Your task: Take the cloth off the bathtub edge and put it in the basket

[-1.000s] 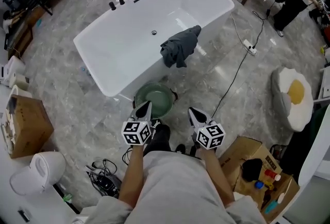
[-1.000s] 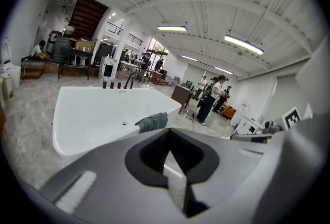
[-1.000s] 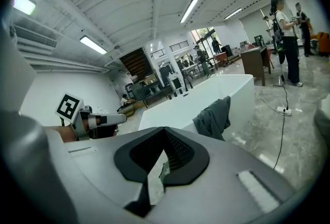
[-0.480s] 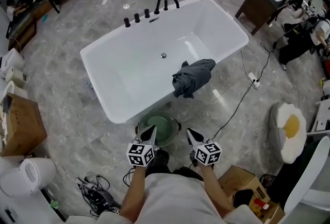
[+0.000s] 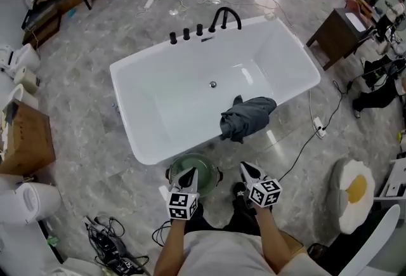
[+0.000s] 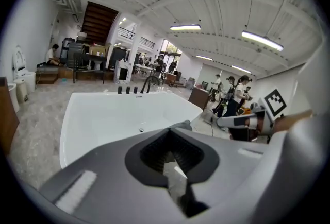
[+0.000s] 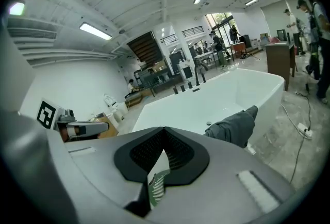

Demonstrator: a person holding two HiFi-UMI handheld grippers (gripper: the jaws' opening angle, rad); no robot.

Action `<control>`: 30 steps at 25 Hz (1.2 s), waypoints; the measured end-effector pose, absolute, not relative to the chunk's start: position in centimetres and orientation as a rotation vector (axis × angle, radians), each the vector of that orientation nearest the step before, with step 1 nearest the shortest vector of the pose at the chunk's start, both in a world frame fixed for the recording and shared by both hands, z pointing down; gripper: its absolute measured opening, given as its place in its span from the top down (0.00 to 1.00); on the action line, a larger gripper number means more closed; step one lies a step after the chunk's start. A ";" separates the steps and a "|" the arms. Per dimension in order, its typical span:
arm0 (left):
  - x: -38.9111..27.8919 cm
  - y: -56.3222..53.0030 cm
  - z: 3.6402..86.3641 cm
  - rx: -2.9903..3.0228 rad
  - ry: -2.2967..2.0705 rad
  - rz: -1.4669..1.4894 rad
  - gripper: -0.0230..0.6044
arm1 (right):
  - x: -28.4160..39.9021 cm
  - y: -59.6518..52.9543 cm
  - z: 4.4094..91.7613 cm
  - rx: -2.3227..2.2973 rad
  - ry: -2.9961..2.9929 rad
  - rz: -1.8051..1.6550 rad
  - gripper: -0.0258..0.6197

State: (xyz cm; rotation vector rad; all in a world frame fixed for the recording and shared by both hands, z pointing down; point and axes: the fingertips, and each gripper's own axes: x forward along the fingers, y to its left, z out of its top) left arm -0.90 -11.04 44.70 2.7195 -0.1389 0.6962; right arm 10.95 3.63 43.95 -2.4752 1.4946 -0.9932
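Head view: the cloth (image 5: pixel 247 117) drapes the bathtub (image 5: pixel 136 141) edge; both grippers (image 5: pixel 188 177) (image 5: pixel 250 171), jaws together and empty, hover over the basket (image 5: pixel 193 165).

Overhead head view, low gripper views, shared bathtub (image 5: pixel 184 100)

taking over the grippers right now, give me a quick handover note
Left gripper: jaws shut, empty.
Right gripper: jaws shut, empty.
Both are held over the floor, short of the bathtub.
The grey cloth hangs over the bathtub's near edge, ahead of the right gripper.
The green basket sits on the floor beside the bathtub, just past the left gripper.
Done: nothing yet.
Left: open the jaws, grab the cloth, lift it off, drop it in the basket.
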 end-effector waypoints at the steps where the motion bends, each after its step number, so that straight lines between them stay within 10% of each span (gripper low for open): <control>1: -0.2 -10.7 45.0 2.704 -0.172 0.689 0.87 | 12.2 3.9 44.2 -2.468 1.524 -0.988 0.96; 30: 25.3 -0.9 56.5 2.667 -0.553 0.915 0.87 | 41.1 10.9 55.8 -2.441 1.680 -1.032 0.95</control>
